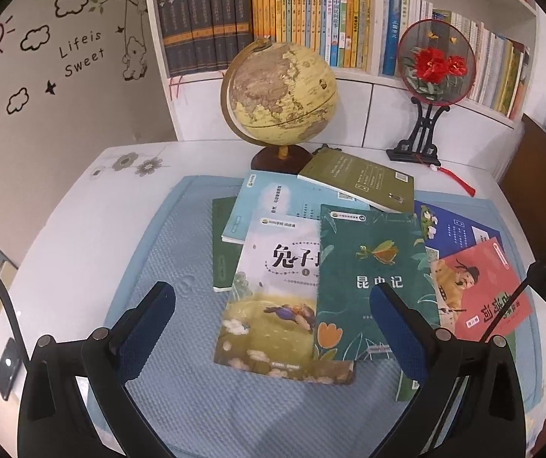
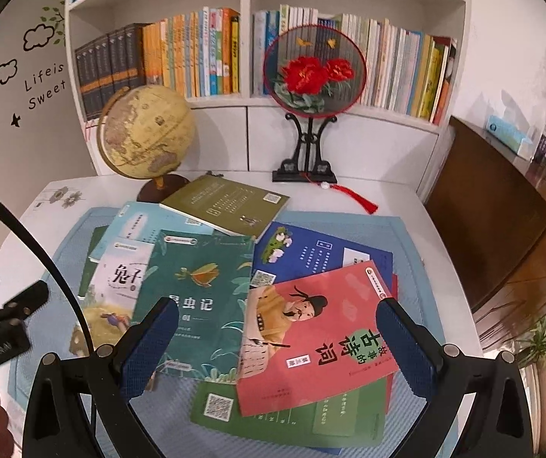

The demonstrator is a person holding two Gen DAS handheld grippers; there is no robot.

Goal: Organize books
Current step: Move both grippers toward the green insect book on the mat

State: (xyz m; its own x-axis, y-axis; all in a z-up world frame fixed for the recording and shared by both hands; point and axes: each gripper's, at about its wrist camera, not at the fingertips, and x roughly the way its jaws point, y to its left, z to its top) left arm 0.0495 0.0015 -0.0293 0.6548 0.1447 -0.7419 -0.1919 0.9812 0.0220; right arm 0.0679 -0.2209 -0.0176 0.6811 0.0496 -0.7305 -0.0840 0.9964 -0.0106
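Both grippers are hovering above the heap of books with their jaws spread wide and nothing between them. The left gripper (image 1: 273, 328) is hanging over the pale rabbit book (image 1: 273, 305), whose right edge is lying under the dark green insect book (image 1: 372, 286) just ahead of its right finger. The right gripper (image 2: 277, 347) is poised over the red poetry book (image 2: 311, 343), which is sitting askew on top of a light green book (image 2: 292, 416) nearest the fingers and a blue book (image 2: 322, 252) just beyond. To its left the insect book is overlapping the rabbit book. Further ahead, an olive book (image 2: 227, 206) is resting tilted on a light blue book (image 2: 139, 221). All are lying on a blue mat (image 1: 181, 274) spread over the white worktop (image 1: 82, 206). Beyond the heap a globe (image 1: 280, 87) and an embroidered fan on a black stand (image 2: 311, 72) are standing before the bookshelf (image 2: 246, 38).
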